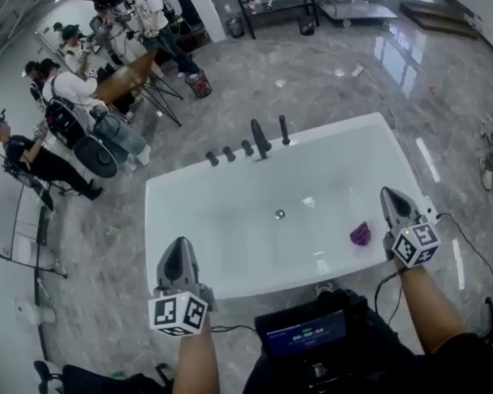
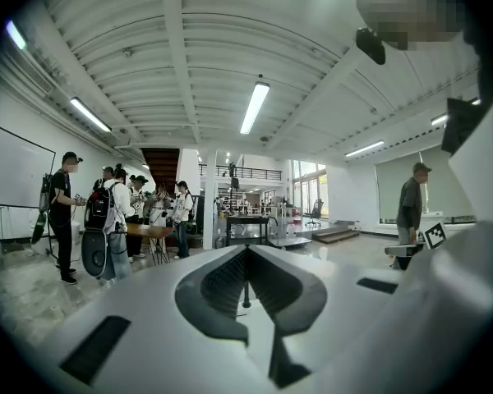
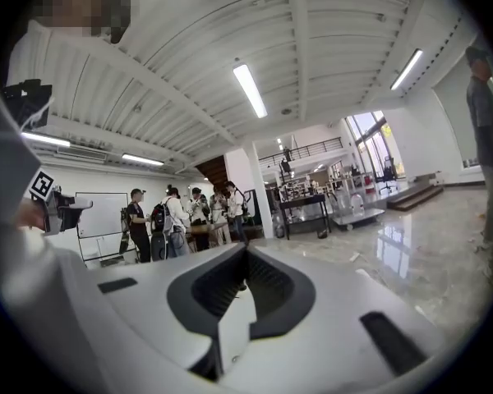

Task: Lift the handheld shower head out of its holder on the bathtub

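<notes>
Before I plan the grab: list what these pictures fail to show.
Black fittings on the far rim of the bathtub: head view, too small to confirm the slim right one as the shower head.
Purple thing in it: head view, too small to identify.
Its near rim: head view, partly covered by the screen device.

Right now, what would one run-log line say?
left gripper: shut, empty | right gripper: shut, empty | shower head: in holder, untouched, on bathtub far rim

Glossy white bathtub (image 1: 337, 135), polished stone floor (image 1: 312, 64)
</notes>
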The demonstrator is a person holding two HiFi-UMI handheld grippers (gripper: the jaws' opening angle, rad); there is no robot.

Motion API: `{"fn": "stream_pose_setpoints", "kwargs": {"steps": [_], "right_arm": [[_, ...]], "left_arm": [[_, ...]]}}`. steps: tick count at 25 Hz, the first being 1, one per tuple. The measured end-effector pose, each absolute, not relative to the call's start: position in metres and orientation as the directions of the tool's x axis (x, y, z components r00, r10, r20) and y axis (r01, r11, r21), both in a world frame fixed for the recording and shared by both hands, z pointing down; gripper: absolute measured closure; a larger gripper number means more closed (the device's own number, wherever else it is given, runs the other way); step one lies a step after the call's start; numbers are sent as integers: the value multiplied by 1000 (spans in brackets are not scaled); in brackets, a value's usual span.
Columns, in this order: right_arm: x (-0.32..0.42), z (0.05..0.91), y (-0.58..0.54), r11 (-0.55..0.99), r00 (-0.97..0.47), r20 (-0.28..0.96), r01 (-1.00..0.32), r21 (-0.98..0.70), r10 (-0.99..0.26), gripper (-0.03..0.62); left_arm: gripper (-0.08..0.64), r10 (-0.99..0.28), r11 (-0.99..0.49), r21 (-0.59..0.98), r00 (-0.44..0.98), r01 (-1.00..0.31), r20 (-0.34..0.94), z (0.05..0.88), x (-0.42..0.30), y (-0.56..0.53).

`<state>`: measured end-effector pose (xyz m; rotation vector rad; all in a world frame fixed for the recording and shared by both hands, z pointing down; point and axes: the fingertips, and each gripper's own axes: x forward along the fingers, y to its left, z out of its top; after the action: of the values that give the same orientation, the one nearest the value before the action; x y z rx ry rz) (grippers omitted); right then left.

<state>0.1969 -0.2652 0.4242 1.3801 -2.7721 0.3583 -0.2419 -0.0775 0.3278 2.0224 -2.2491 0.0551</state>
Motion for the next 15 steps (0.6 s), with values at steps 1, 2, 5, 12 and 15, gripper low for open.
{"fn": "stream_pose_setpoints", "kwargs": {"steps": [1,2,5,12,15], "right_arm": [[193,424,-280,593,-618,121,-783,-189,-777,588],[189,422,-294,606,-629,117,-774,-185,-768,587],[175,417,-327,642,-663,100,-745,-180,-742,586],[131,413,-374,677,-702,98,-708,-200,-705,586],[118,412,-384,682,-707,85,-703,-202,-703,586]], "left_arm": [[552,-988,115,47,-110,-992,106,328,-242,-88],[552,-988,123,44,-118,-991,100,329,-241,-96],[552,-985,148,36,-144,-988,91,329,-241,-113],[552,-978,175,-22,-177,-984,110,322,-256,-144],[552,-979,171,-28,-173,-985,105,326,-268,-161]]}}
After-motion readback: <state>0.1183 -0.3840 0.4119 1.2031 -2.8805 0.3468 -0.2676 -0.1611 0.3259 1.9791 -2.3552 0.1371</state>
